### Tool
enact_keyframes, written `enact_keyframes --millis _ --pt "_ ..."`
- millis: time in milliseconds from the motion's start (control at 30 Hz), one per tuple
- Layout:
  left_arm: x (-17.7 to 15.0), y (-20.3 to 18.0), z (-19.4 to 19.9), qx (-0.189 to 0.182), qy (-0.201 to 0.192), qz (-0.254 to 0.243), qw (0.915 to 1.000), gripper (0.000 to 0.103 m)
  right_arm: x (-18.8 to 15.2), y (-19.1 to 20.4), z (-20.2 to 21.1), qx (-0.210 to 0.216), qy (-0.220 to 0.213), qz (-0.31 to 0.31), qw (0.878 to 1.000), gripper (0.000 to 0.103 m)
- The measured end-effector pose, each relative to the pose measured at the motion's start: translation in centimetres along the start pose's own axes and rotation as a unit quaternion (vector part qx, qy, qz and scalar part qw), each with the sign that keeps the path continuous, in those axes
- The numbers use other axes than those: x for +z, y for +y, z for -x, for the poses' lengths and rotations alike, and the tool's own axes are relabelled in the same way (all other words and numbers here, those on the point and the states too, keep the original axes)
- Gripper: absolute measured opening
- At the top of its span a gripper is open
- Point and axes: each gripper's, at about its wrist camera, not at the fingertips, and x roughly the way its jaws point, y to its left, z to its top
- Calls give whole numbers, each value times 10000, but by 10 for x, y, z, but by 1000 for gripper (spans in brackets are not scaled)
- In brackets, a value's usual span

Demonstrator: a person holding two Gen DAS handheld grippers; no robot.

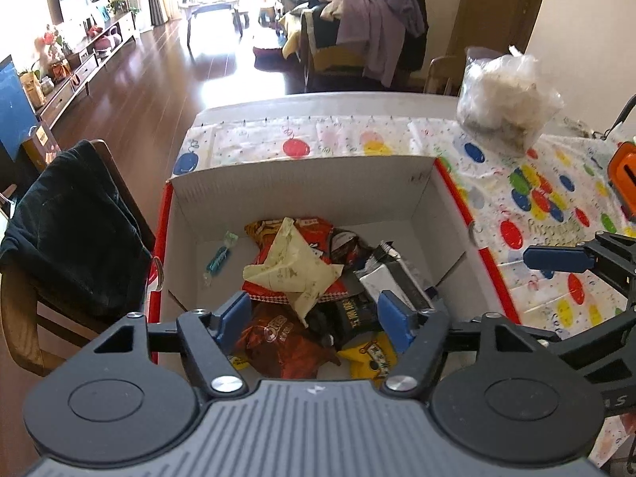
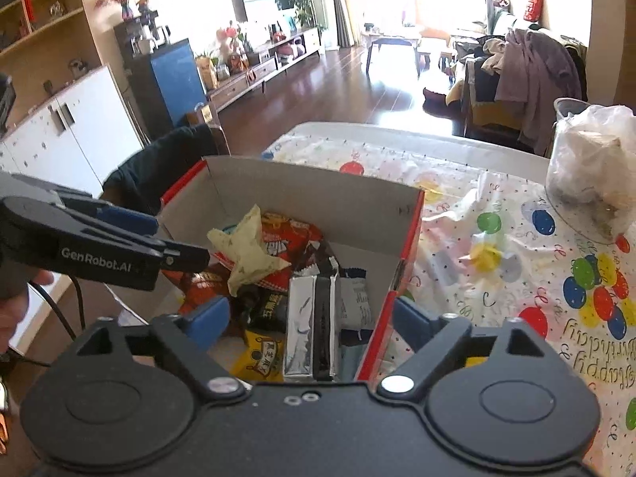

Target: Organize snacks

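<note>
An open cardboard box [image 1: 302,183] with red outer sides sits on the table and holds several snack packets. On top lies a pale yellow packet [image 1: 292,270], over a red bag [image 1: 302,234], with a silver and black packet [image 1: 391,278], a brown Oreo bag [image 1: 278,342] and a yellow packet [image 1: 369,357]. My left gripper [image 1: 314,318] is open and empty above the box's near end. My right gripper [image 2: 310,322] is open and empty, its fingers astride the box's right wall [image 2: 405,246]. The same packets show in the right wrist view: pale yellow [image 2: 246,250], silver [image 2: 310,330].
The table wears a balloon-print birthday cloth [image 1: 536,198]. A clear bag of white stuff [image 1: 505,95] stands at the far right. A chair draped with dark cloth [image 1: 75,226] is left of the box. The other gripper [image 2: 99,246] shows at left in the right wrist view.
</note>
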Motion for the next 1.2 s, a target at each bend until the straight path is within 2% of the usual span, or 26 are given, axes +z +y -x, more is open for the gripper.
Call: enact_keyframes --millis 233,733,900,1100,1200 --pt "-4 -5 24 -62 -240 52 9997 76 -3 -1 29 8 -396 137 9991 103" --pt "-14 -22 66 -108 -875 217 9959 85 -9 -19 74 182 -849 -68 9962 103" --pt "-20 -28 74 -136 -1081 238 9938 100 -14 -20 80 228 -914 -52 9955 103" --pt "-26 -35 78 -145 -1136 292 9930 101 -18 -22 85 243 -969 -66 9950 103" --pt "-29 -39 78 -36 -1155 279 9929 101 -20 -23 86 250 -969 -113 9949 103"
